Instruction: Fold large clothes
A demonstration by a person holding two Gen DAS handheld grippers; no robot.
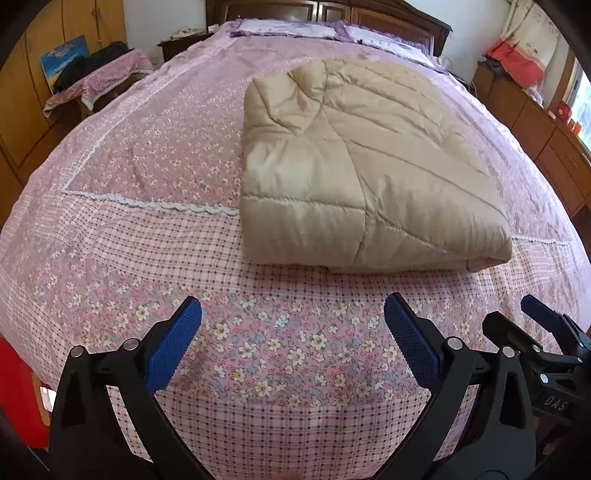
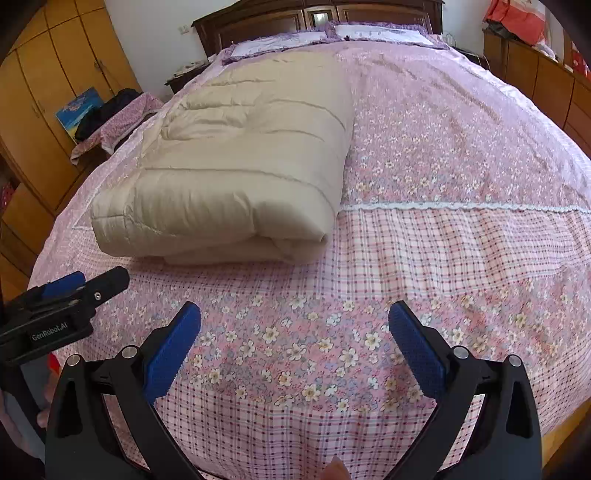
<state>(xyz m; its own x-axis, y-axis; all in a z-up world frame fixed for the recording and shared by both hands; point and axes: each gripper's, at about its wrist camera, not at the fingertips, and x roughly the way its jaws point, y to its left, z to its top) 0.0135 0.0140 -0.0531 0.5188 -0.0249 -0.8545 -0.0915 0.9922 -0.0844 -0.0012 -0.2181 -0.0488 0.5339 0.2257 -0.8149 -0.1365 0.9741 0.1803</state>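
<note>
A beige quilted padded garment lies folded into a thick rectangular bundle on the pink floral bedspread. The right wrist view has the same bundle at left centre. My left gripper hovers over the foot of the bed, short of the bundle, open with nothing between its blue pads. My right gripper is open too, empty, above the floral band to the right of the bundle's near edge. Each gripper shows at the edge of the other's view: the right gripper and the left gripper.
Pillows lie at a dark wooden headboard. A cloth-covered stand with dark items sits left of the bed by wooden wardrobes. A low wooden cabinet runs along the right wall. Bare bedspread lies right of the bundle.
</note>
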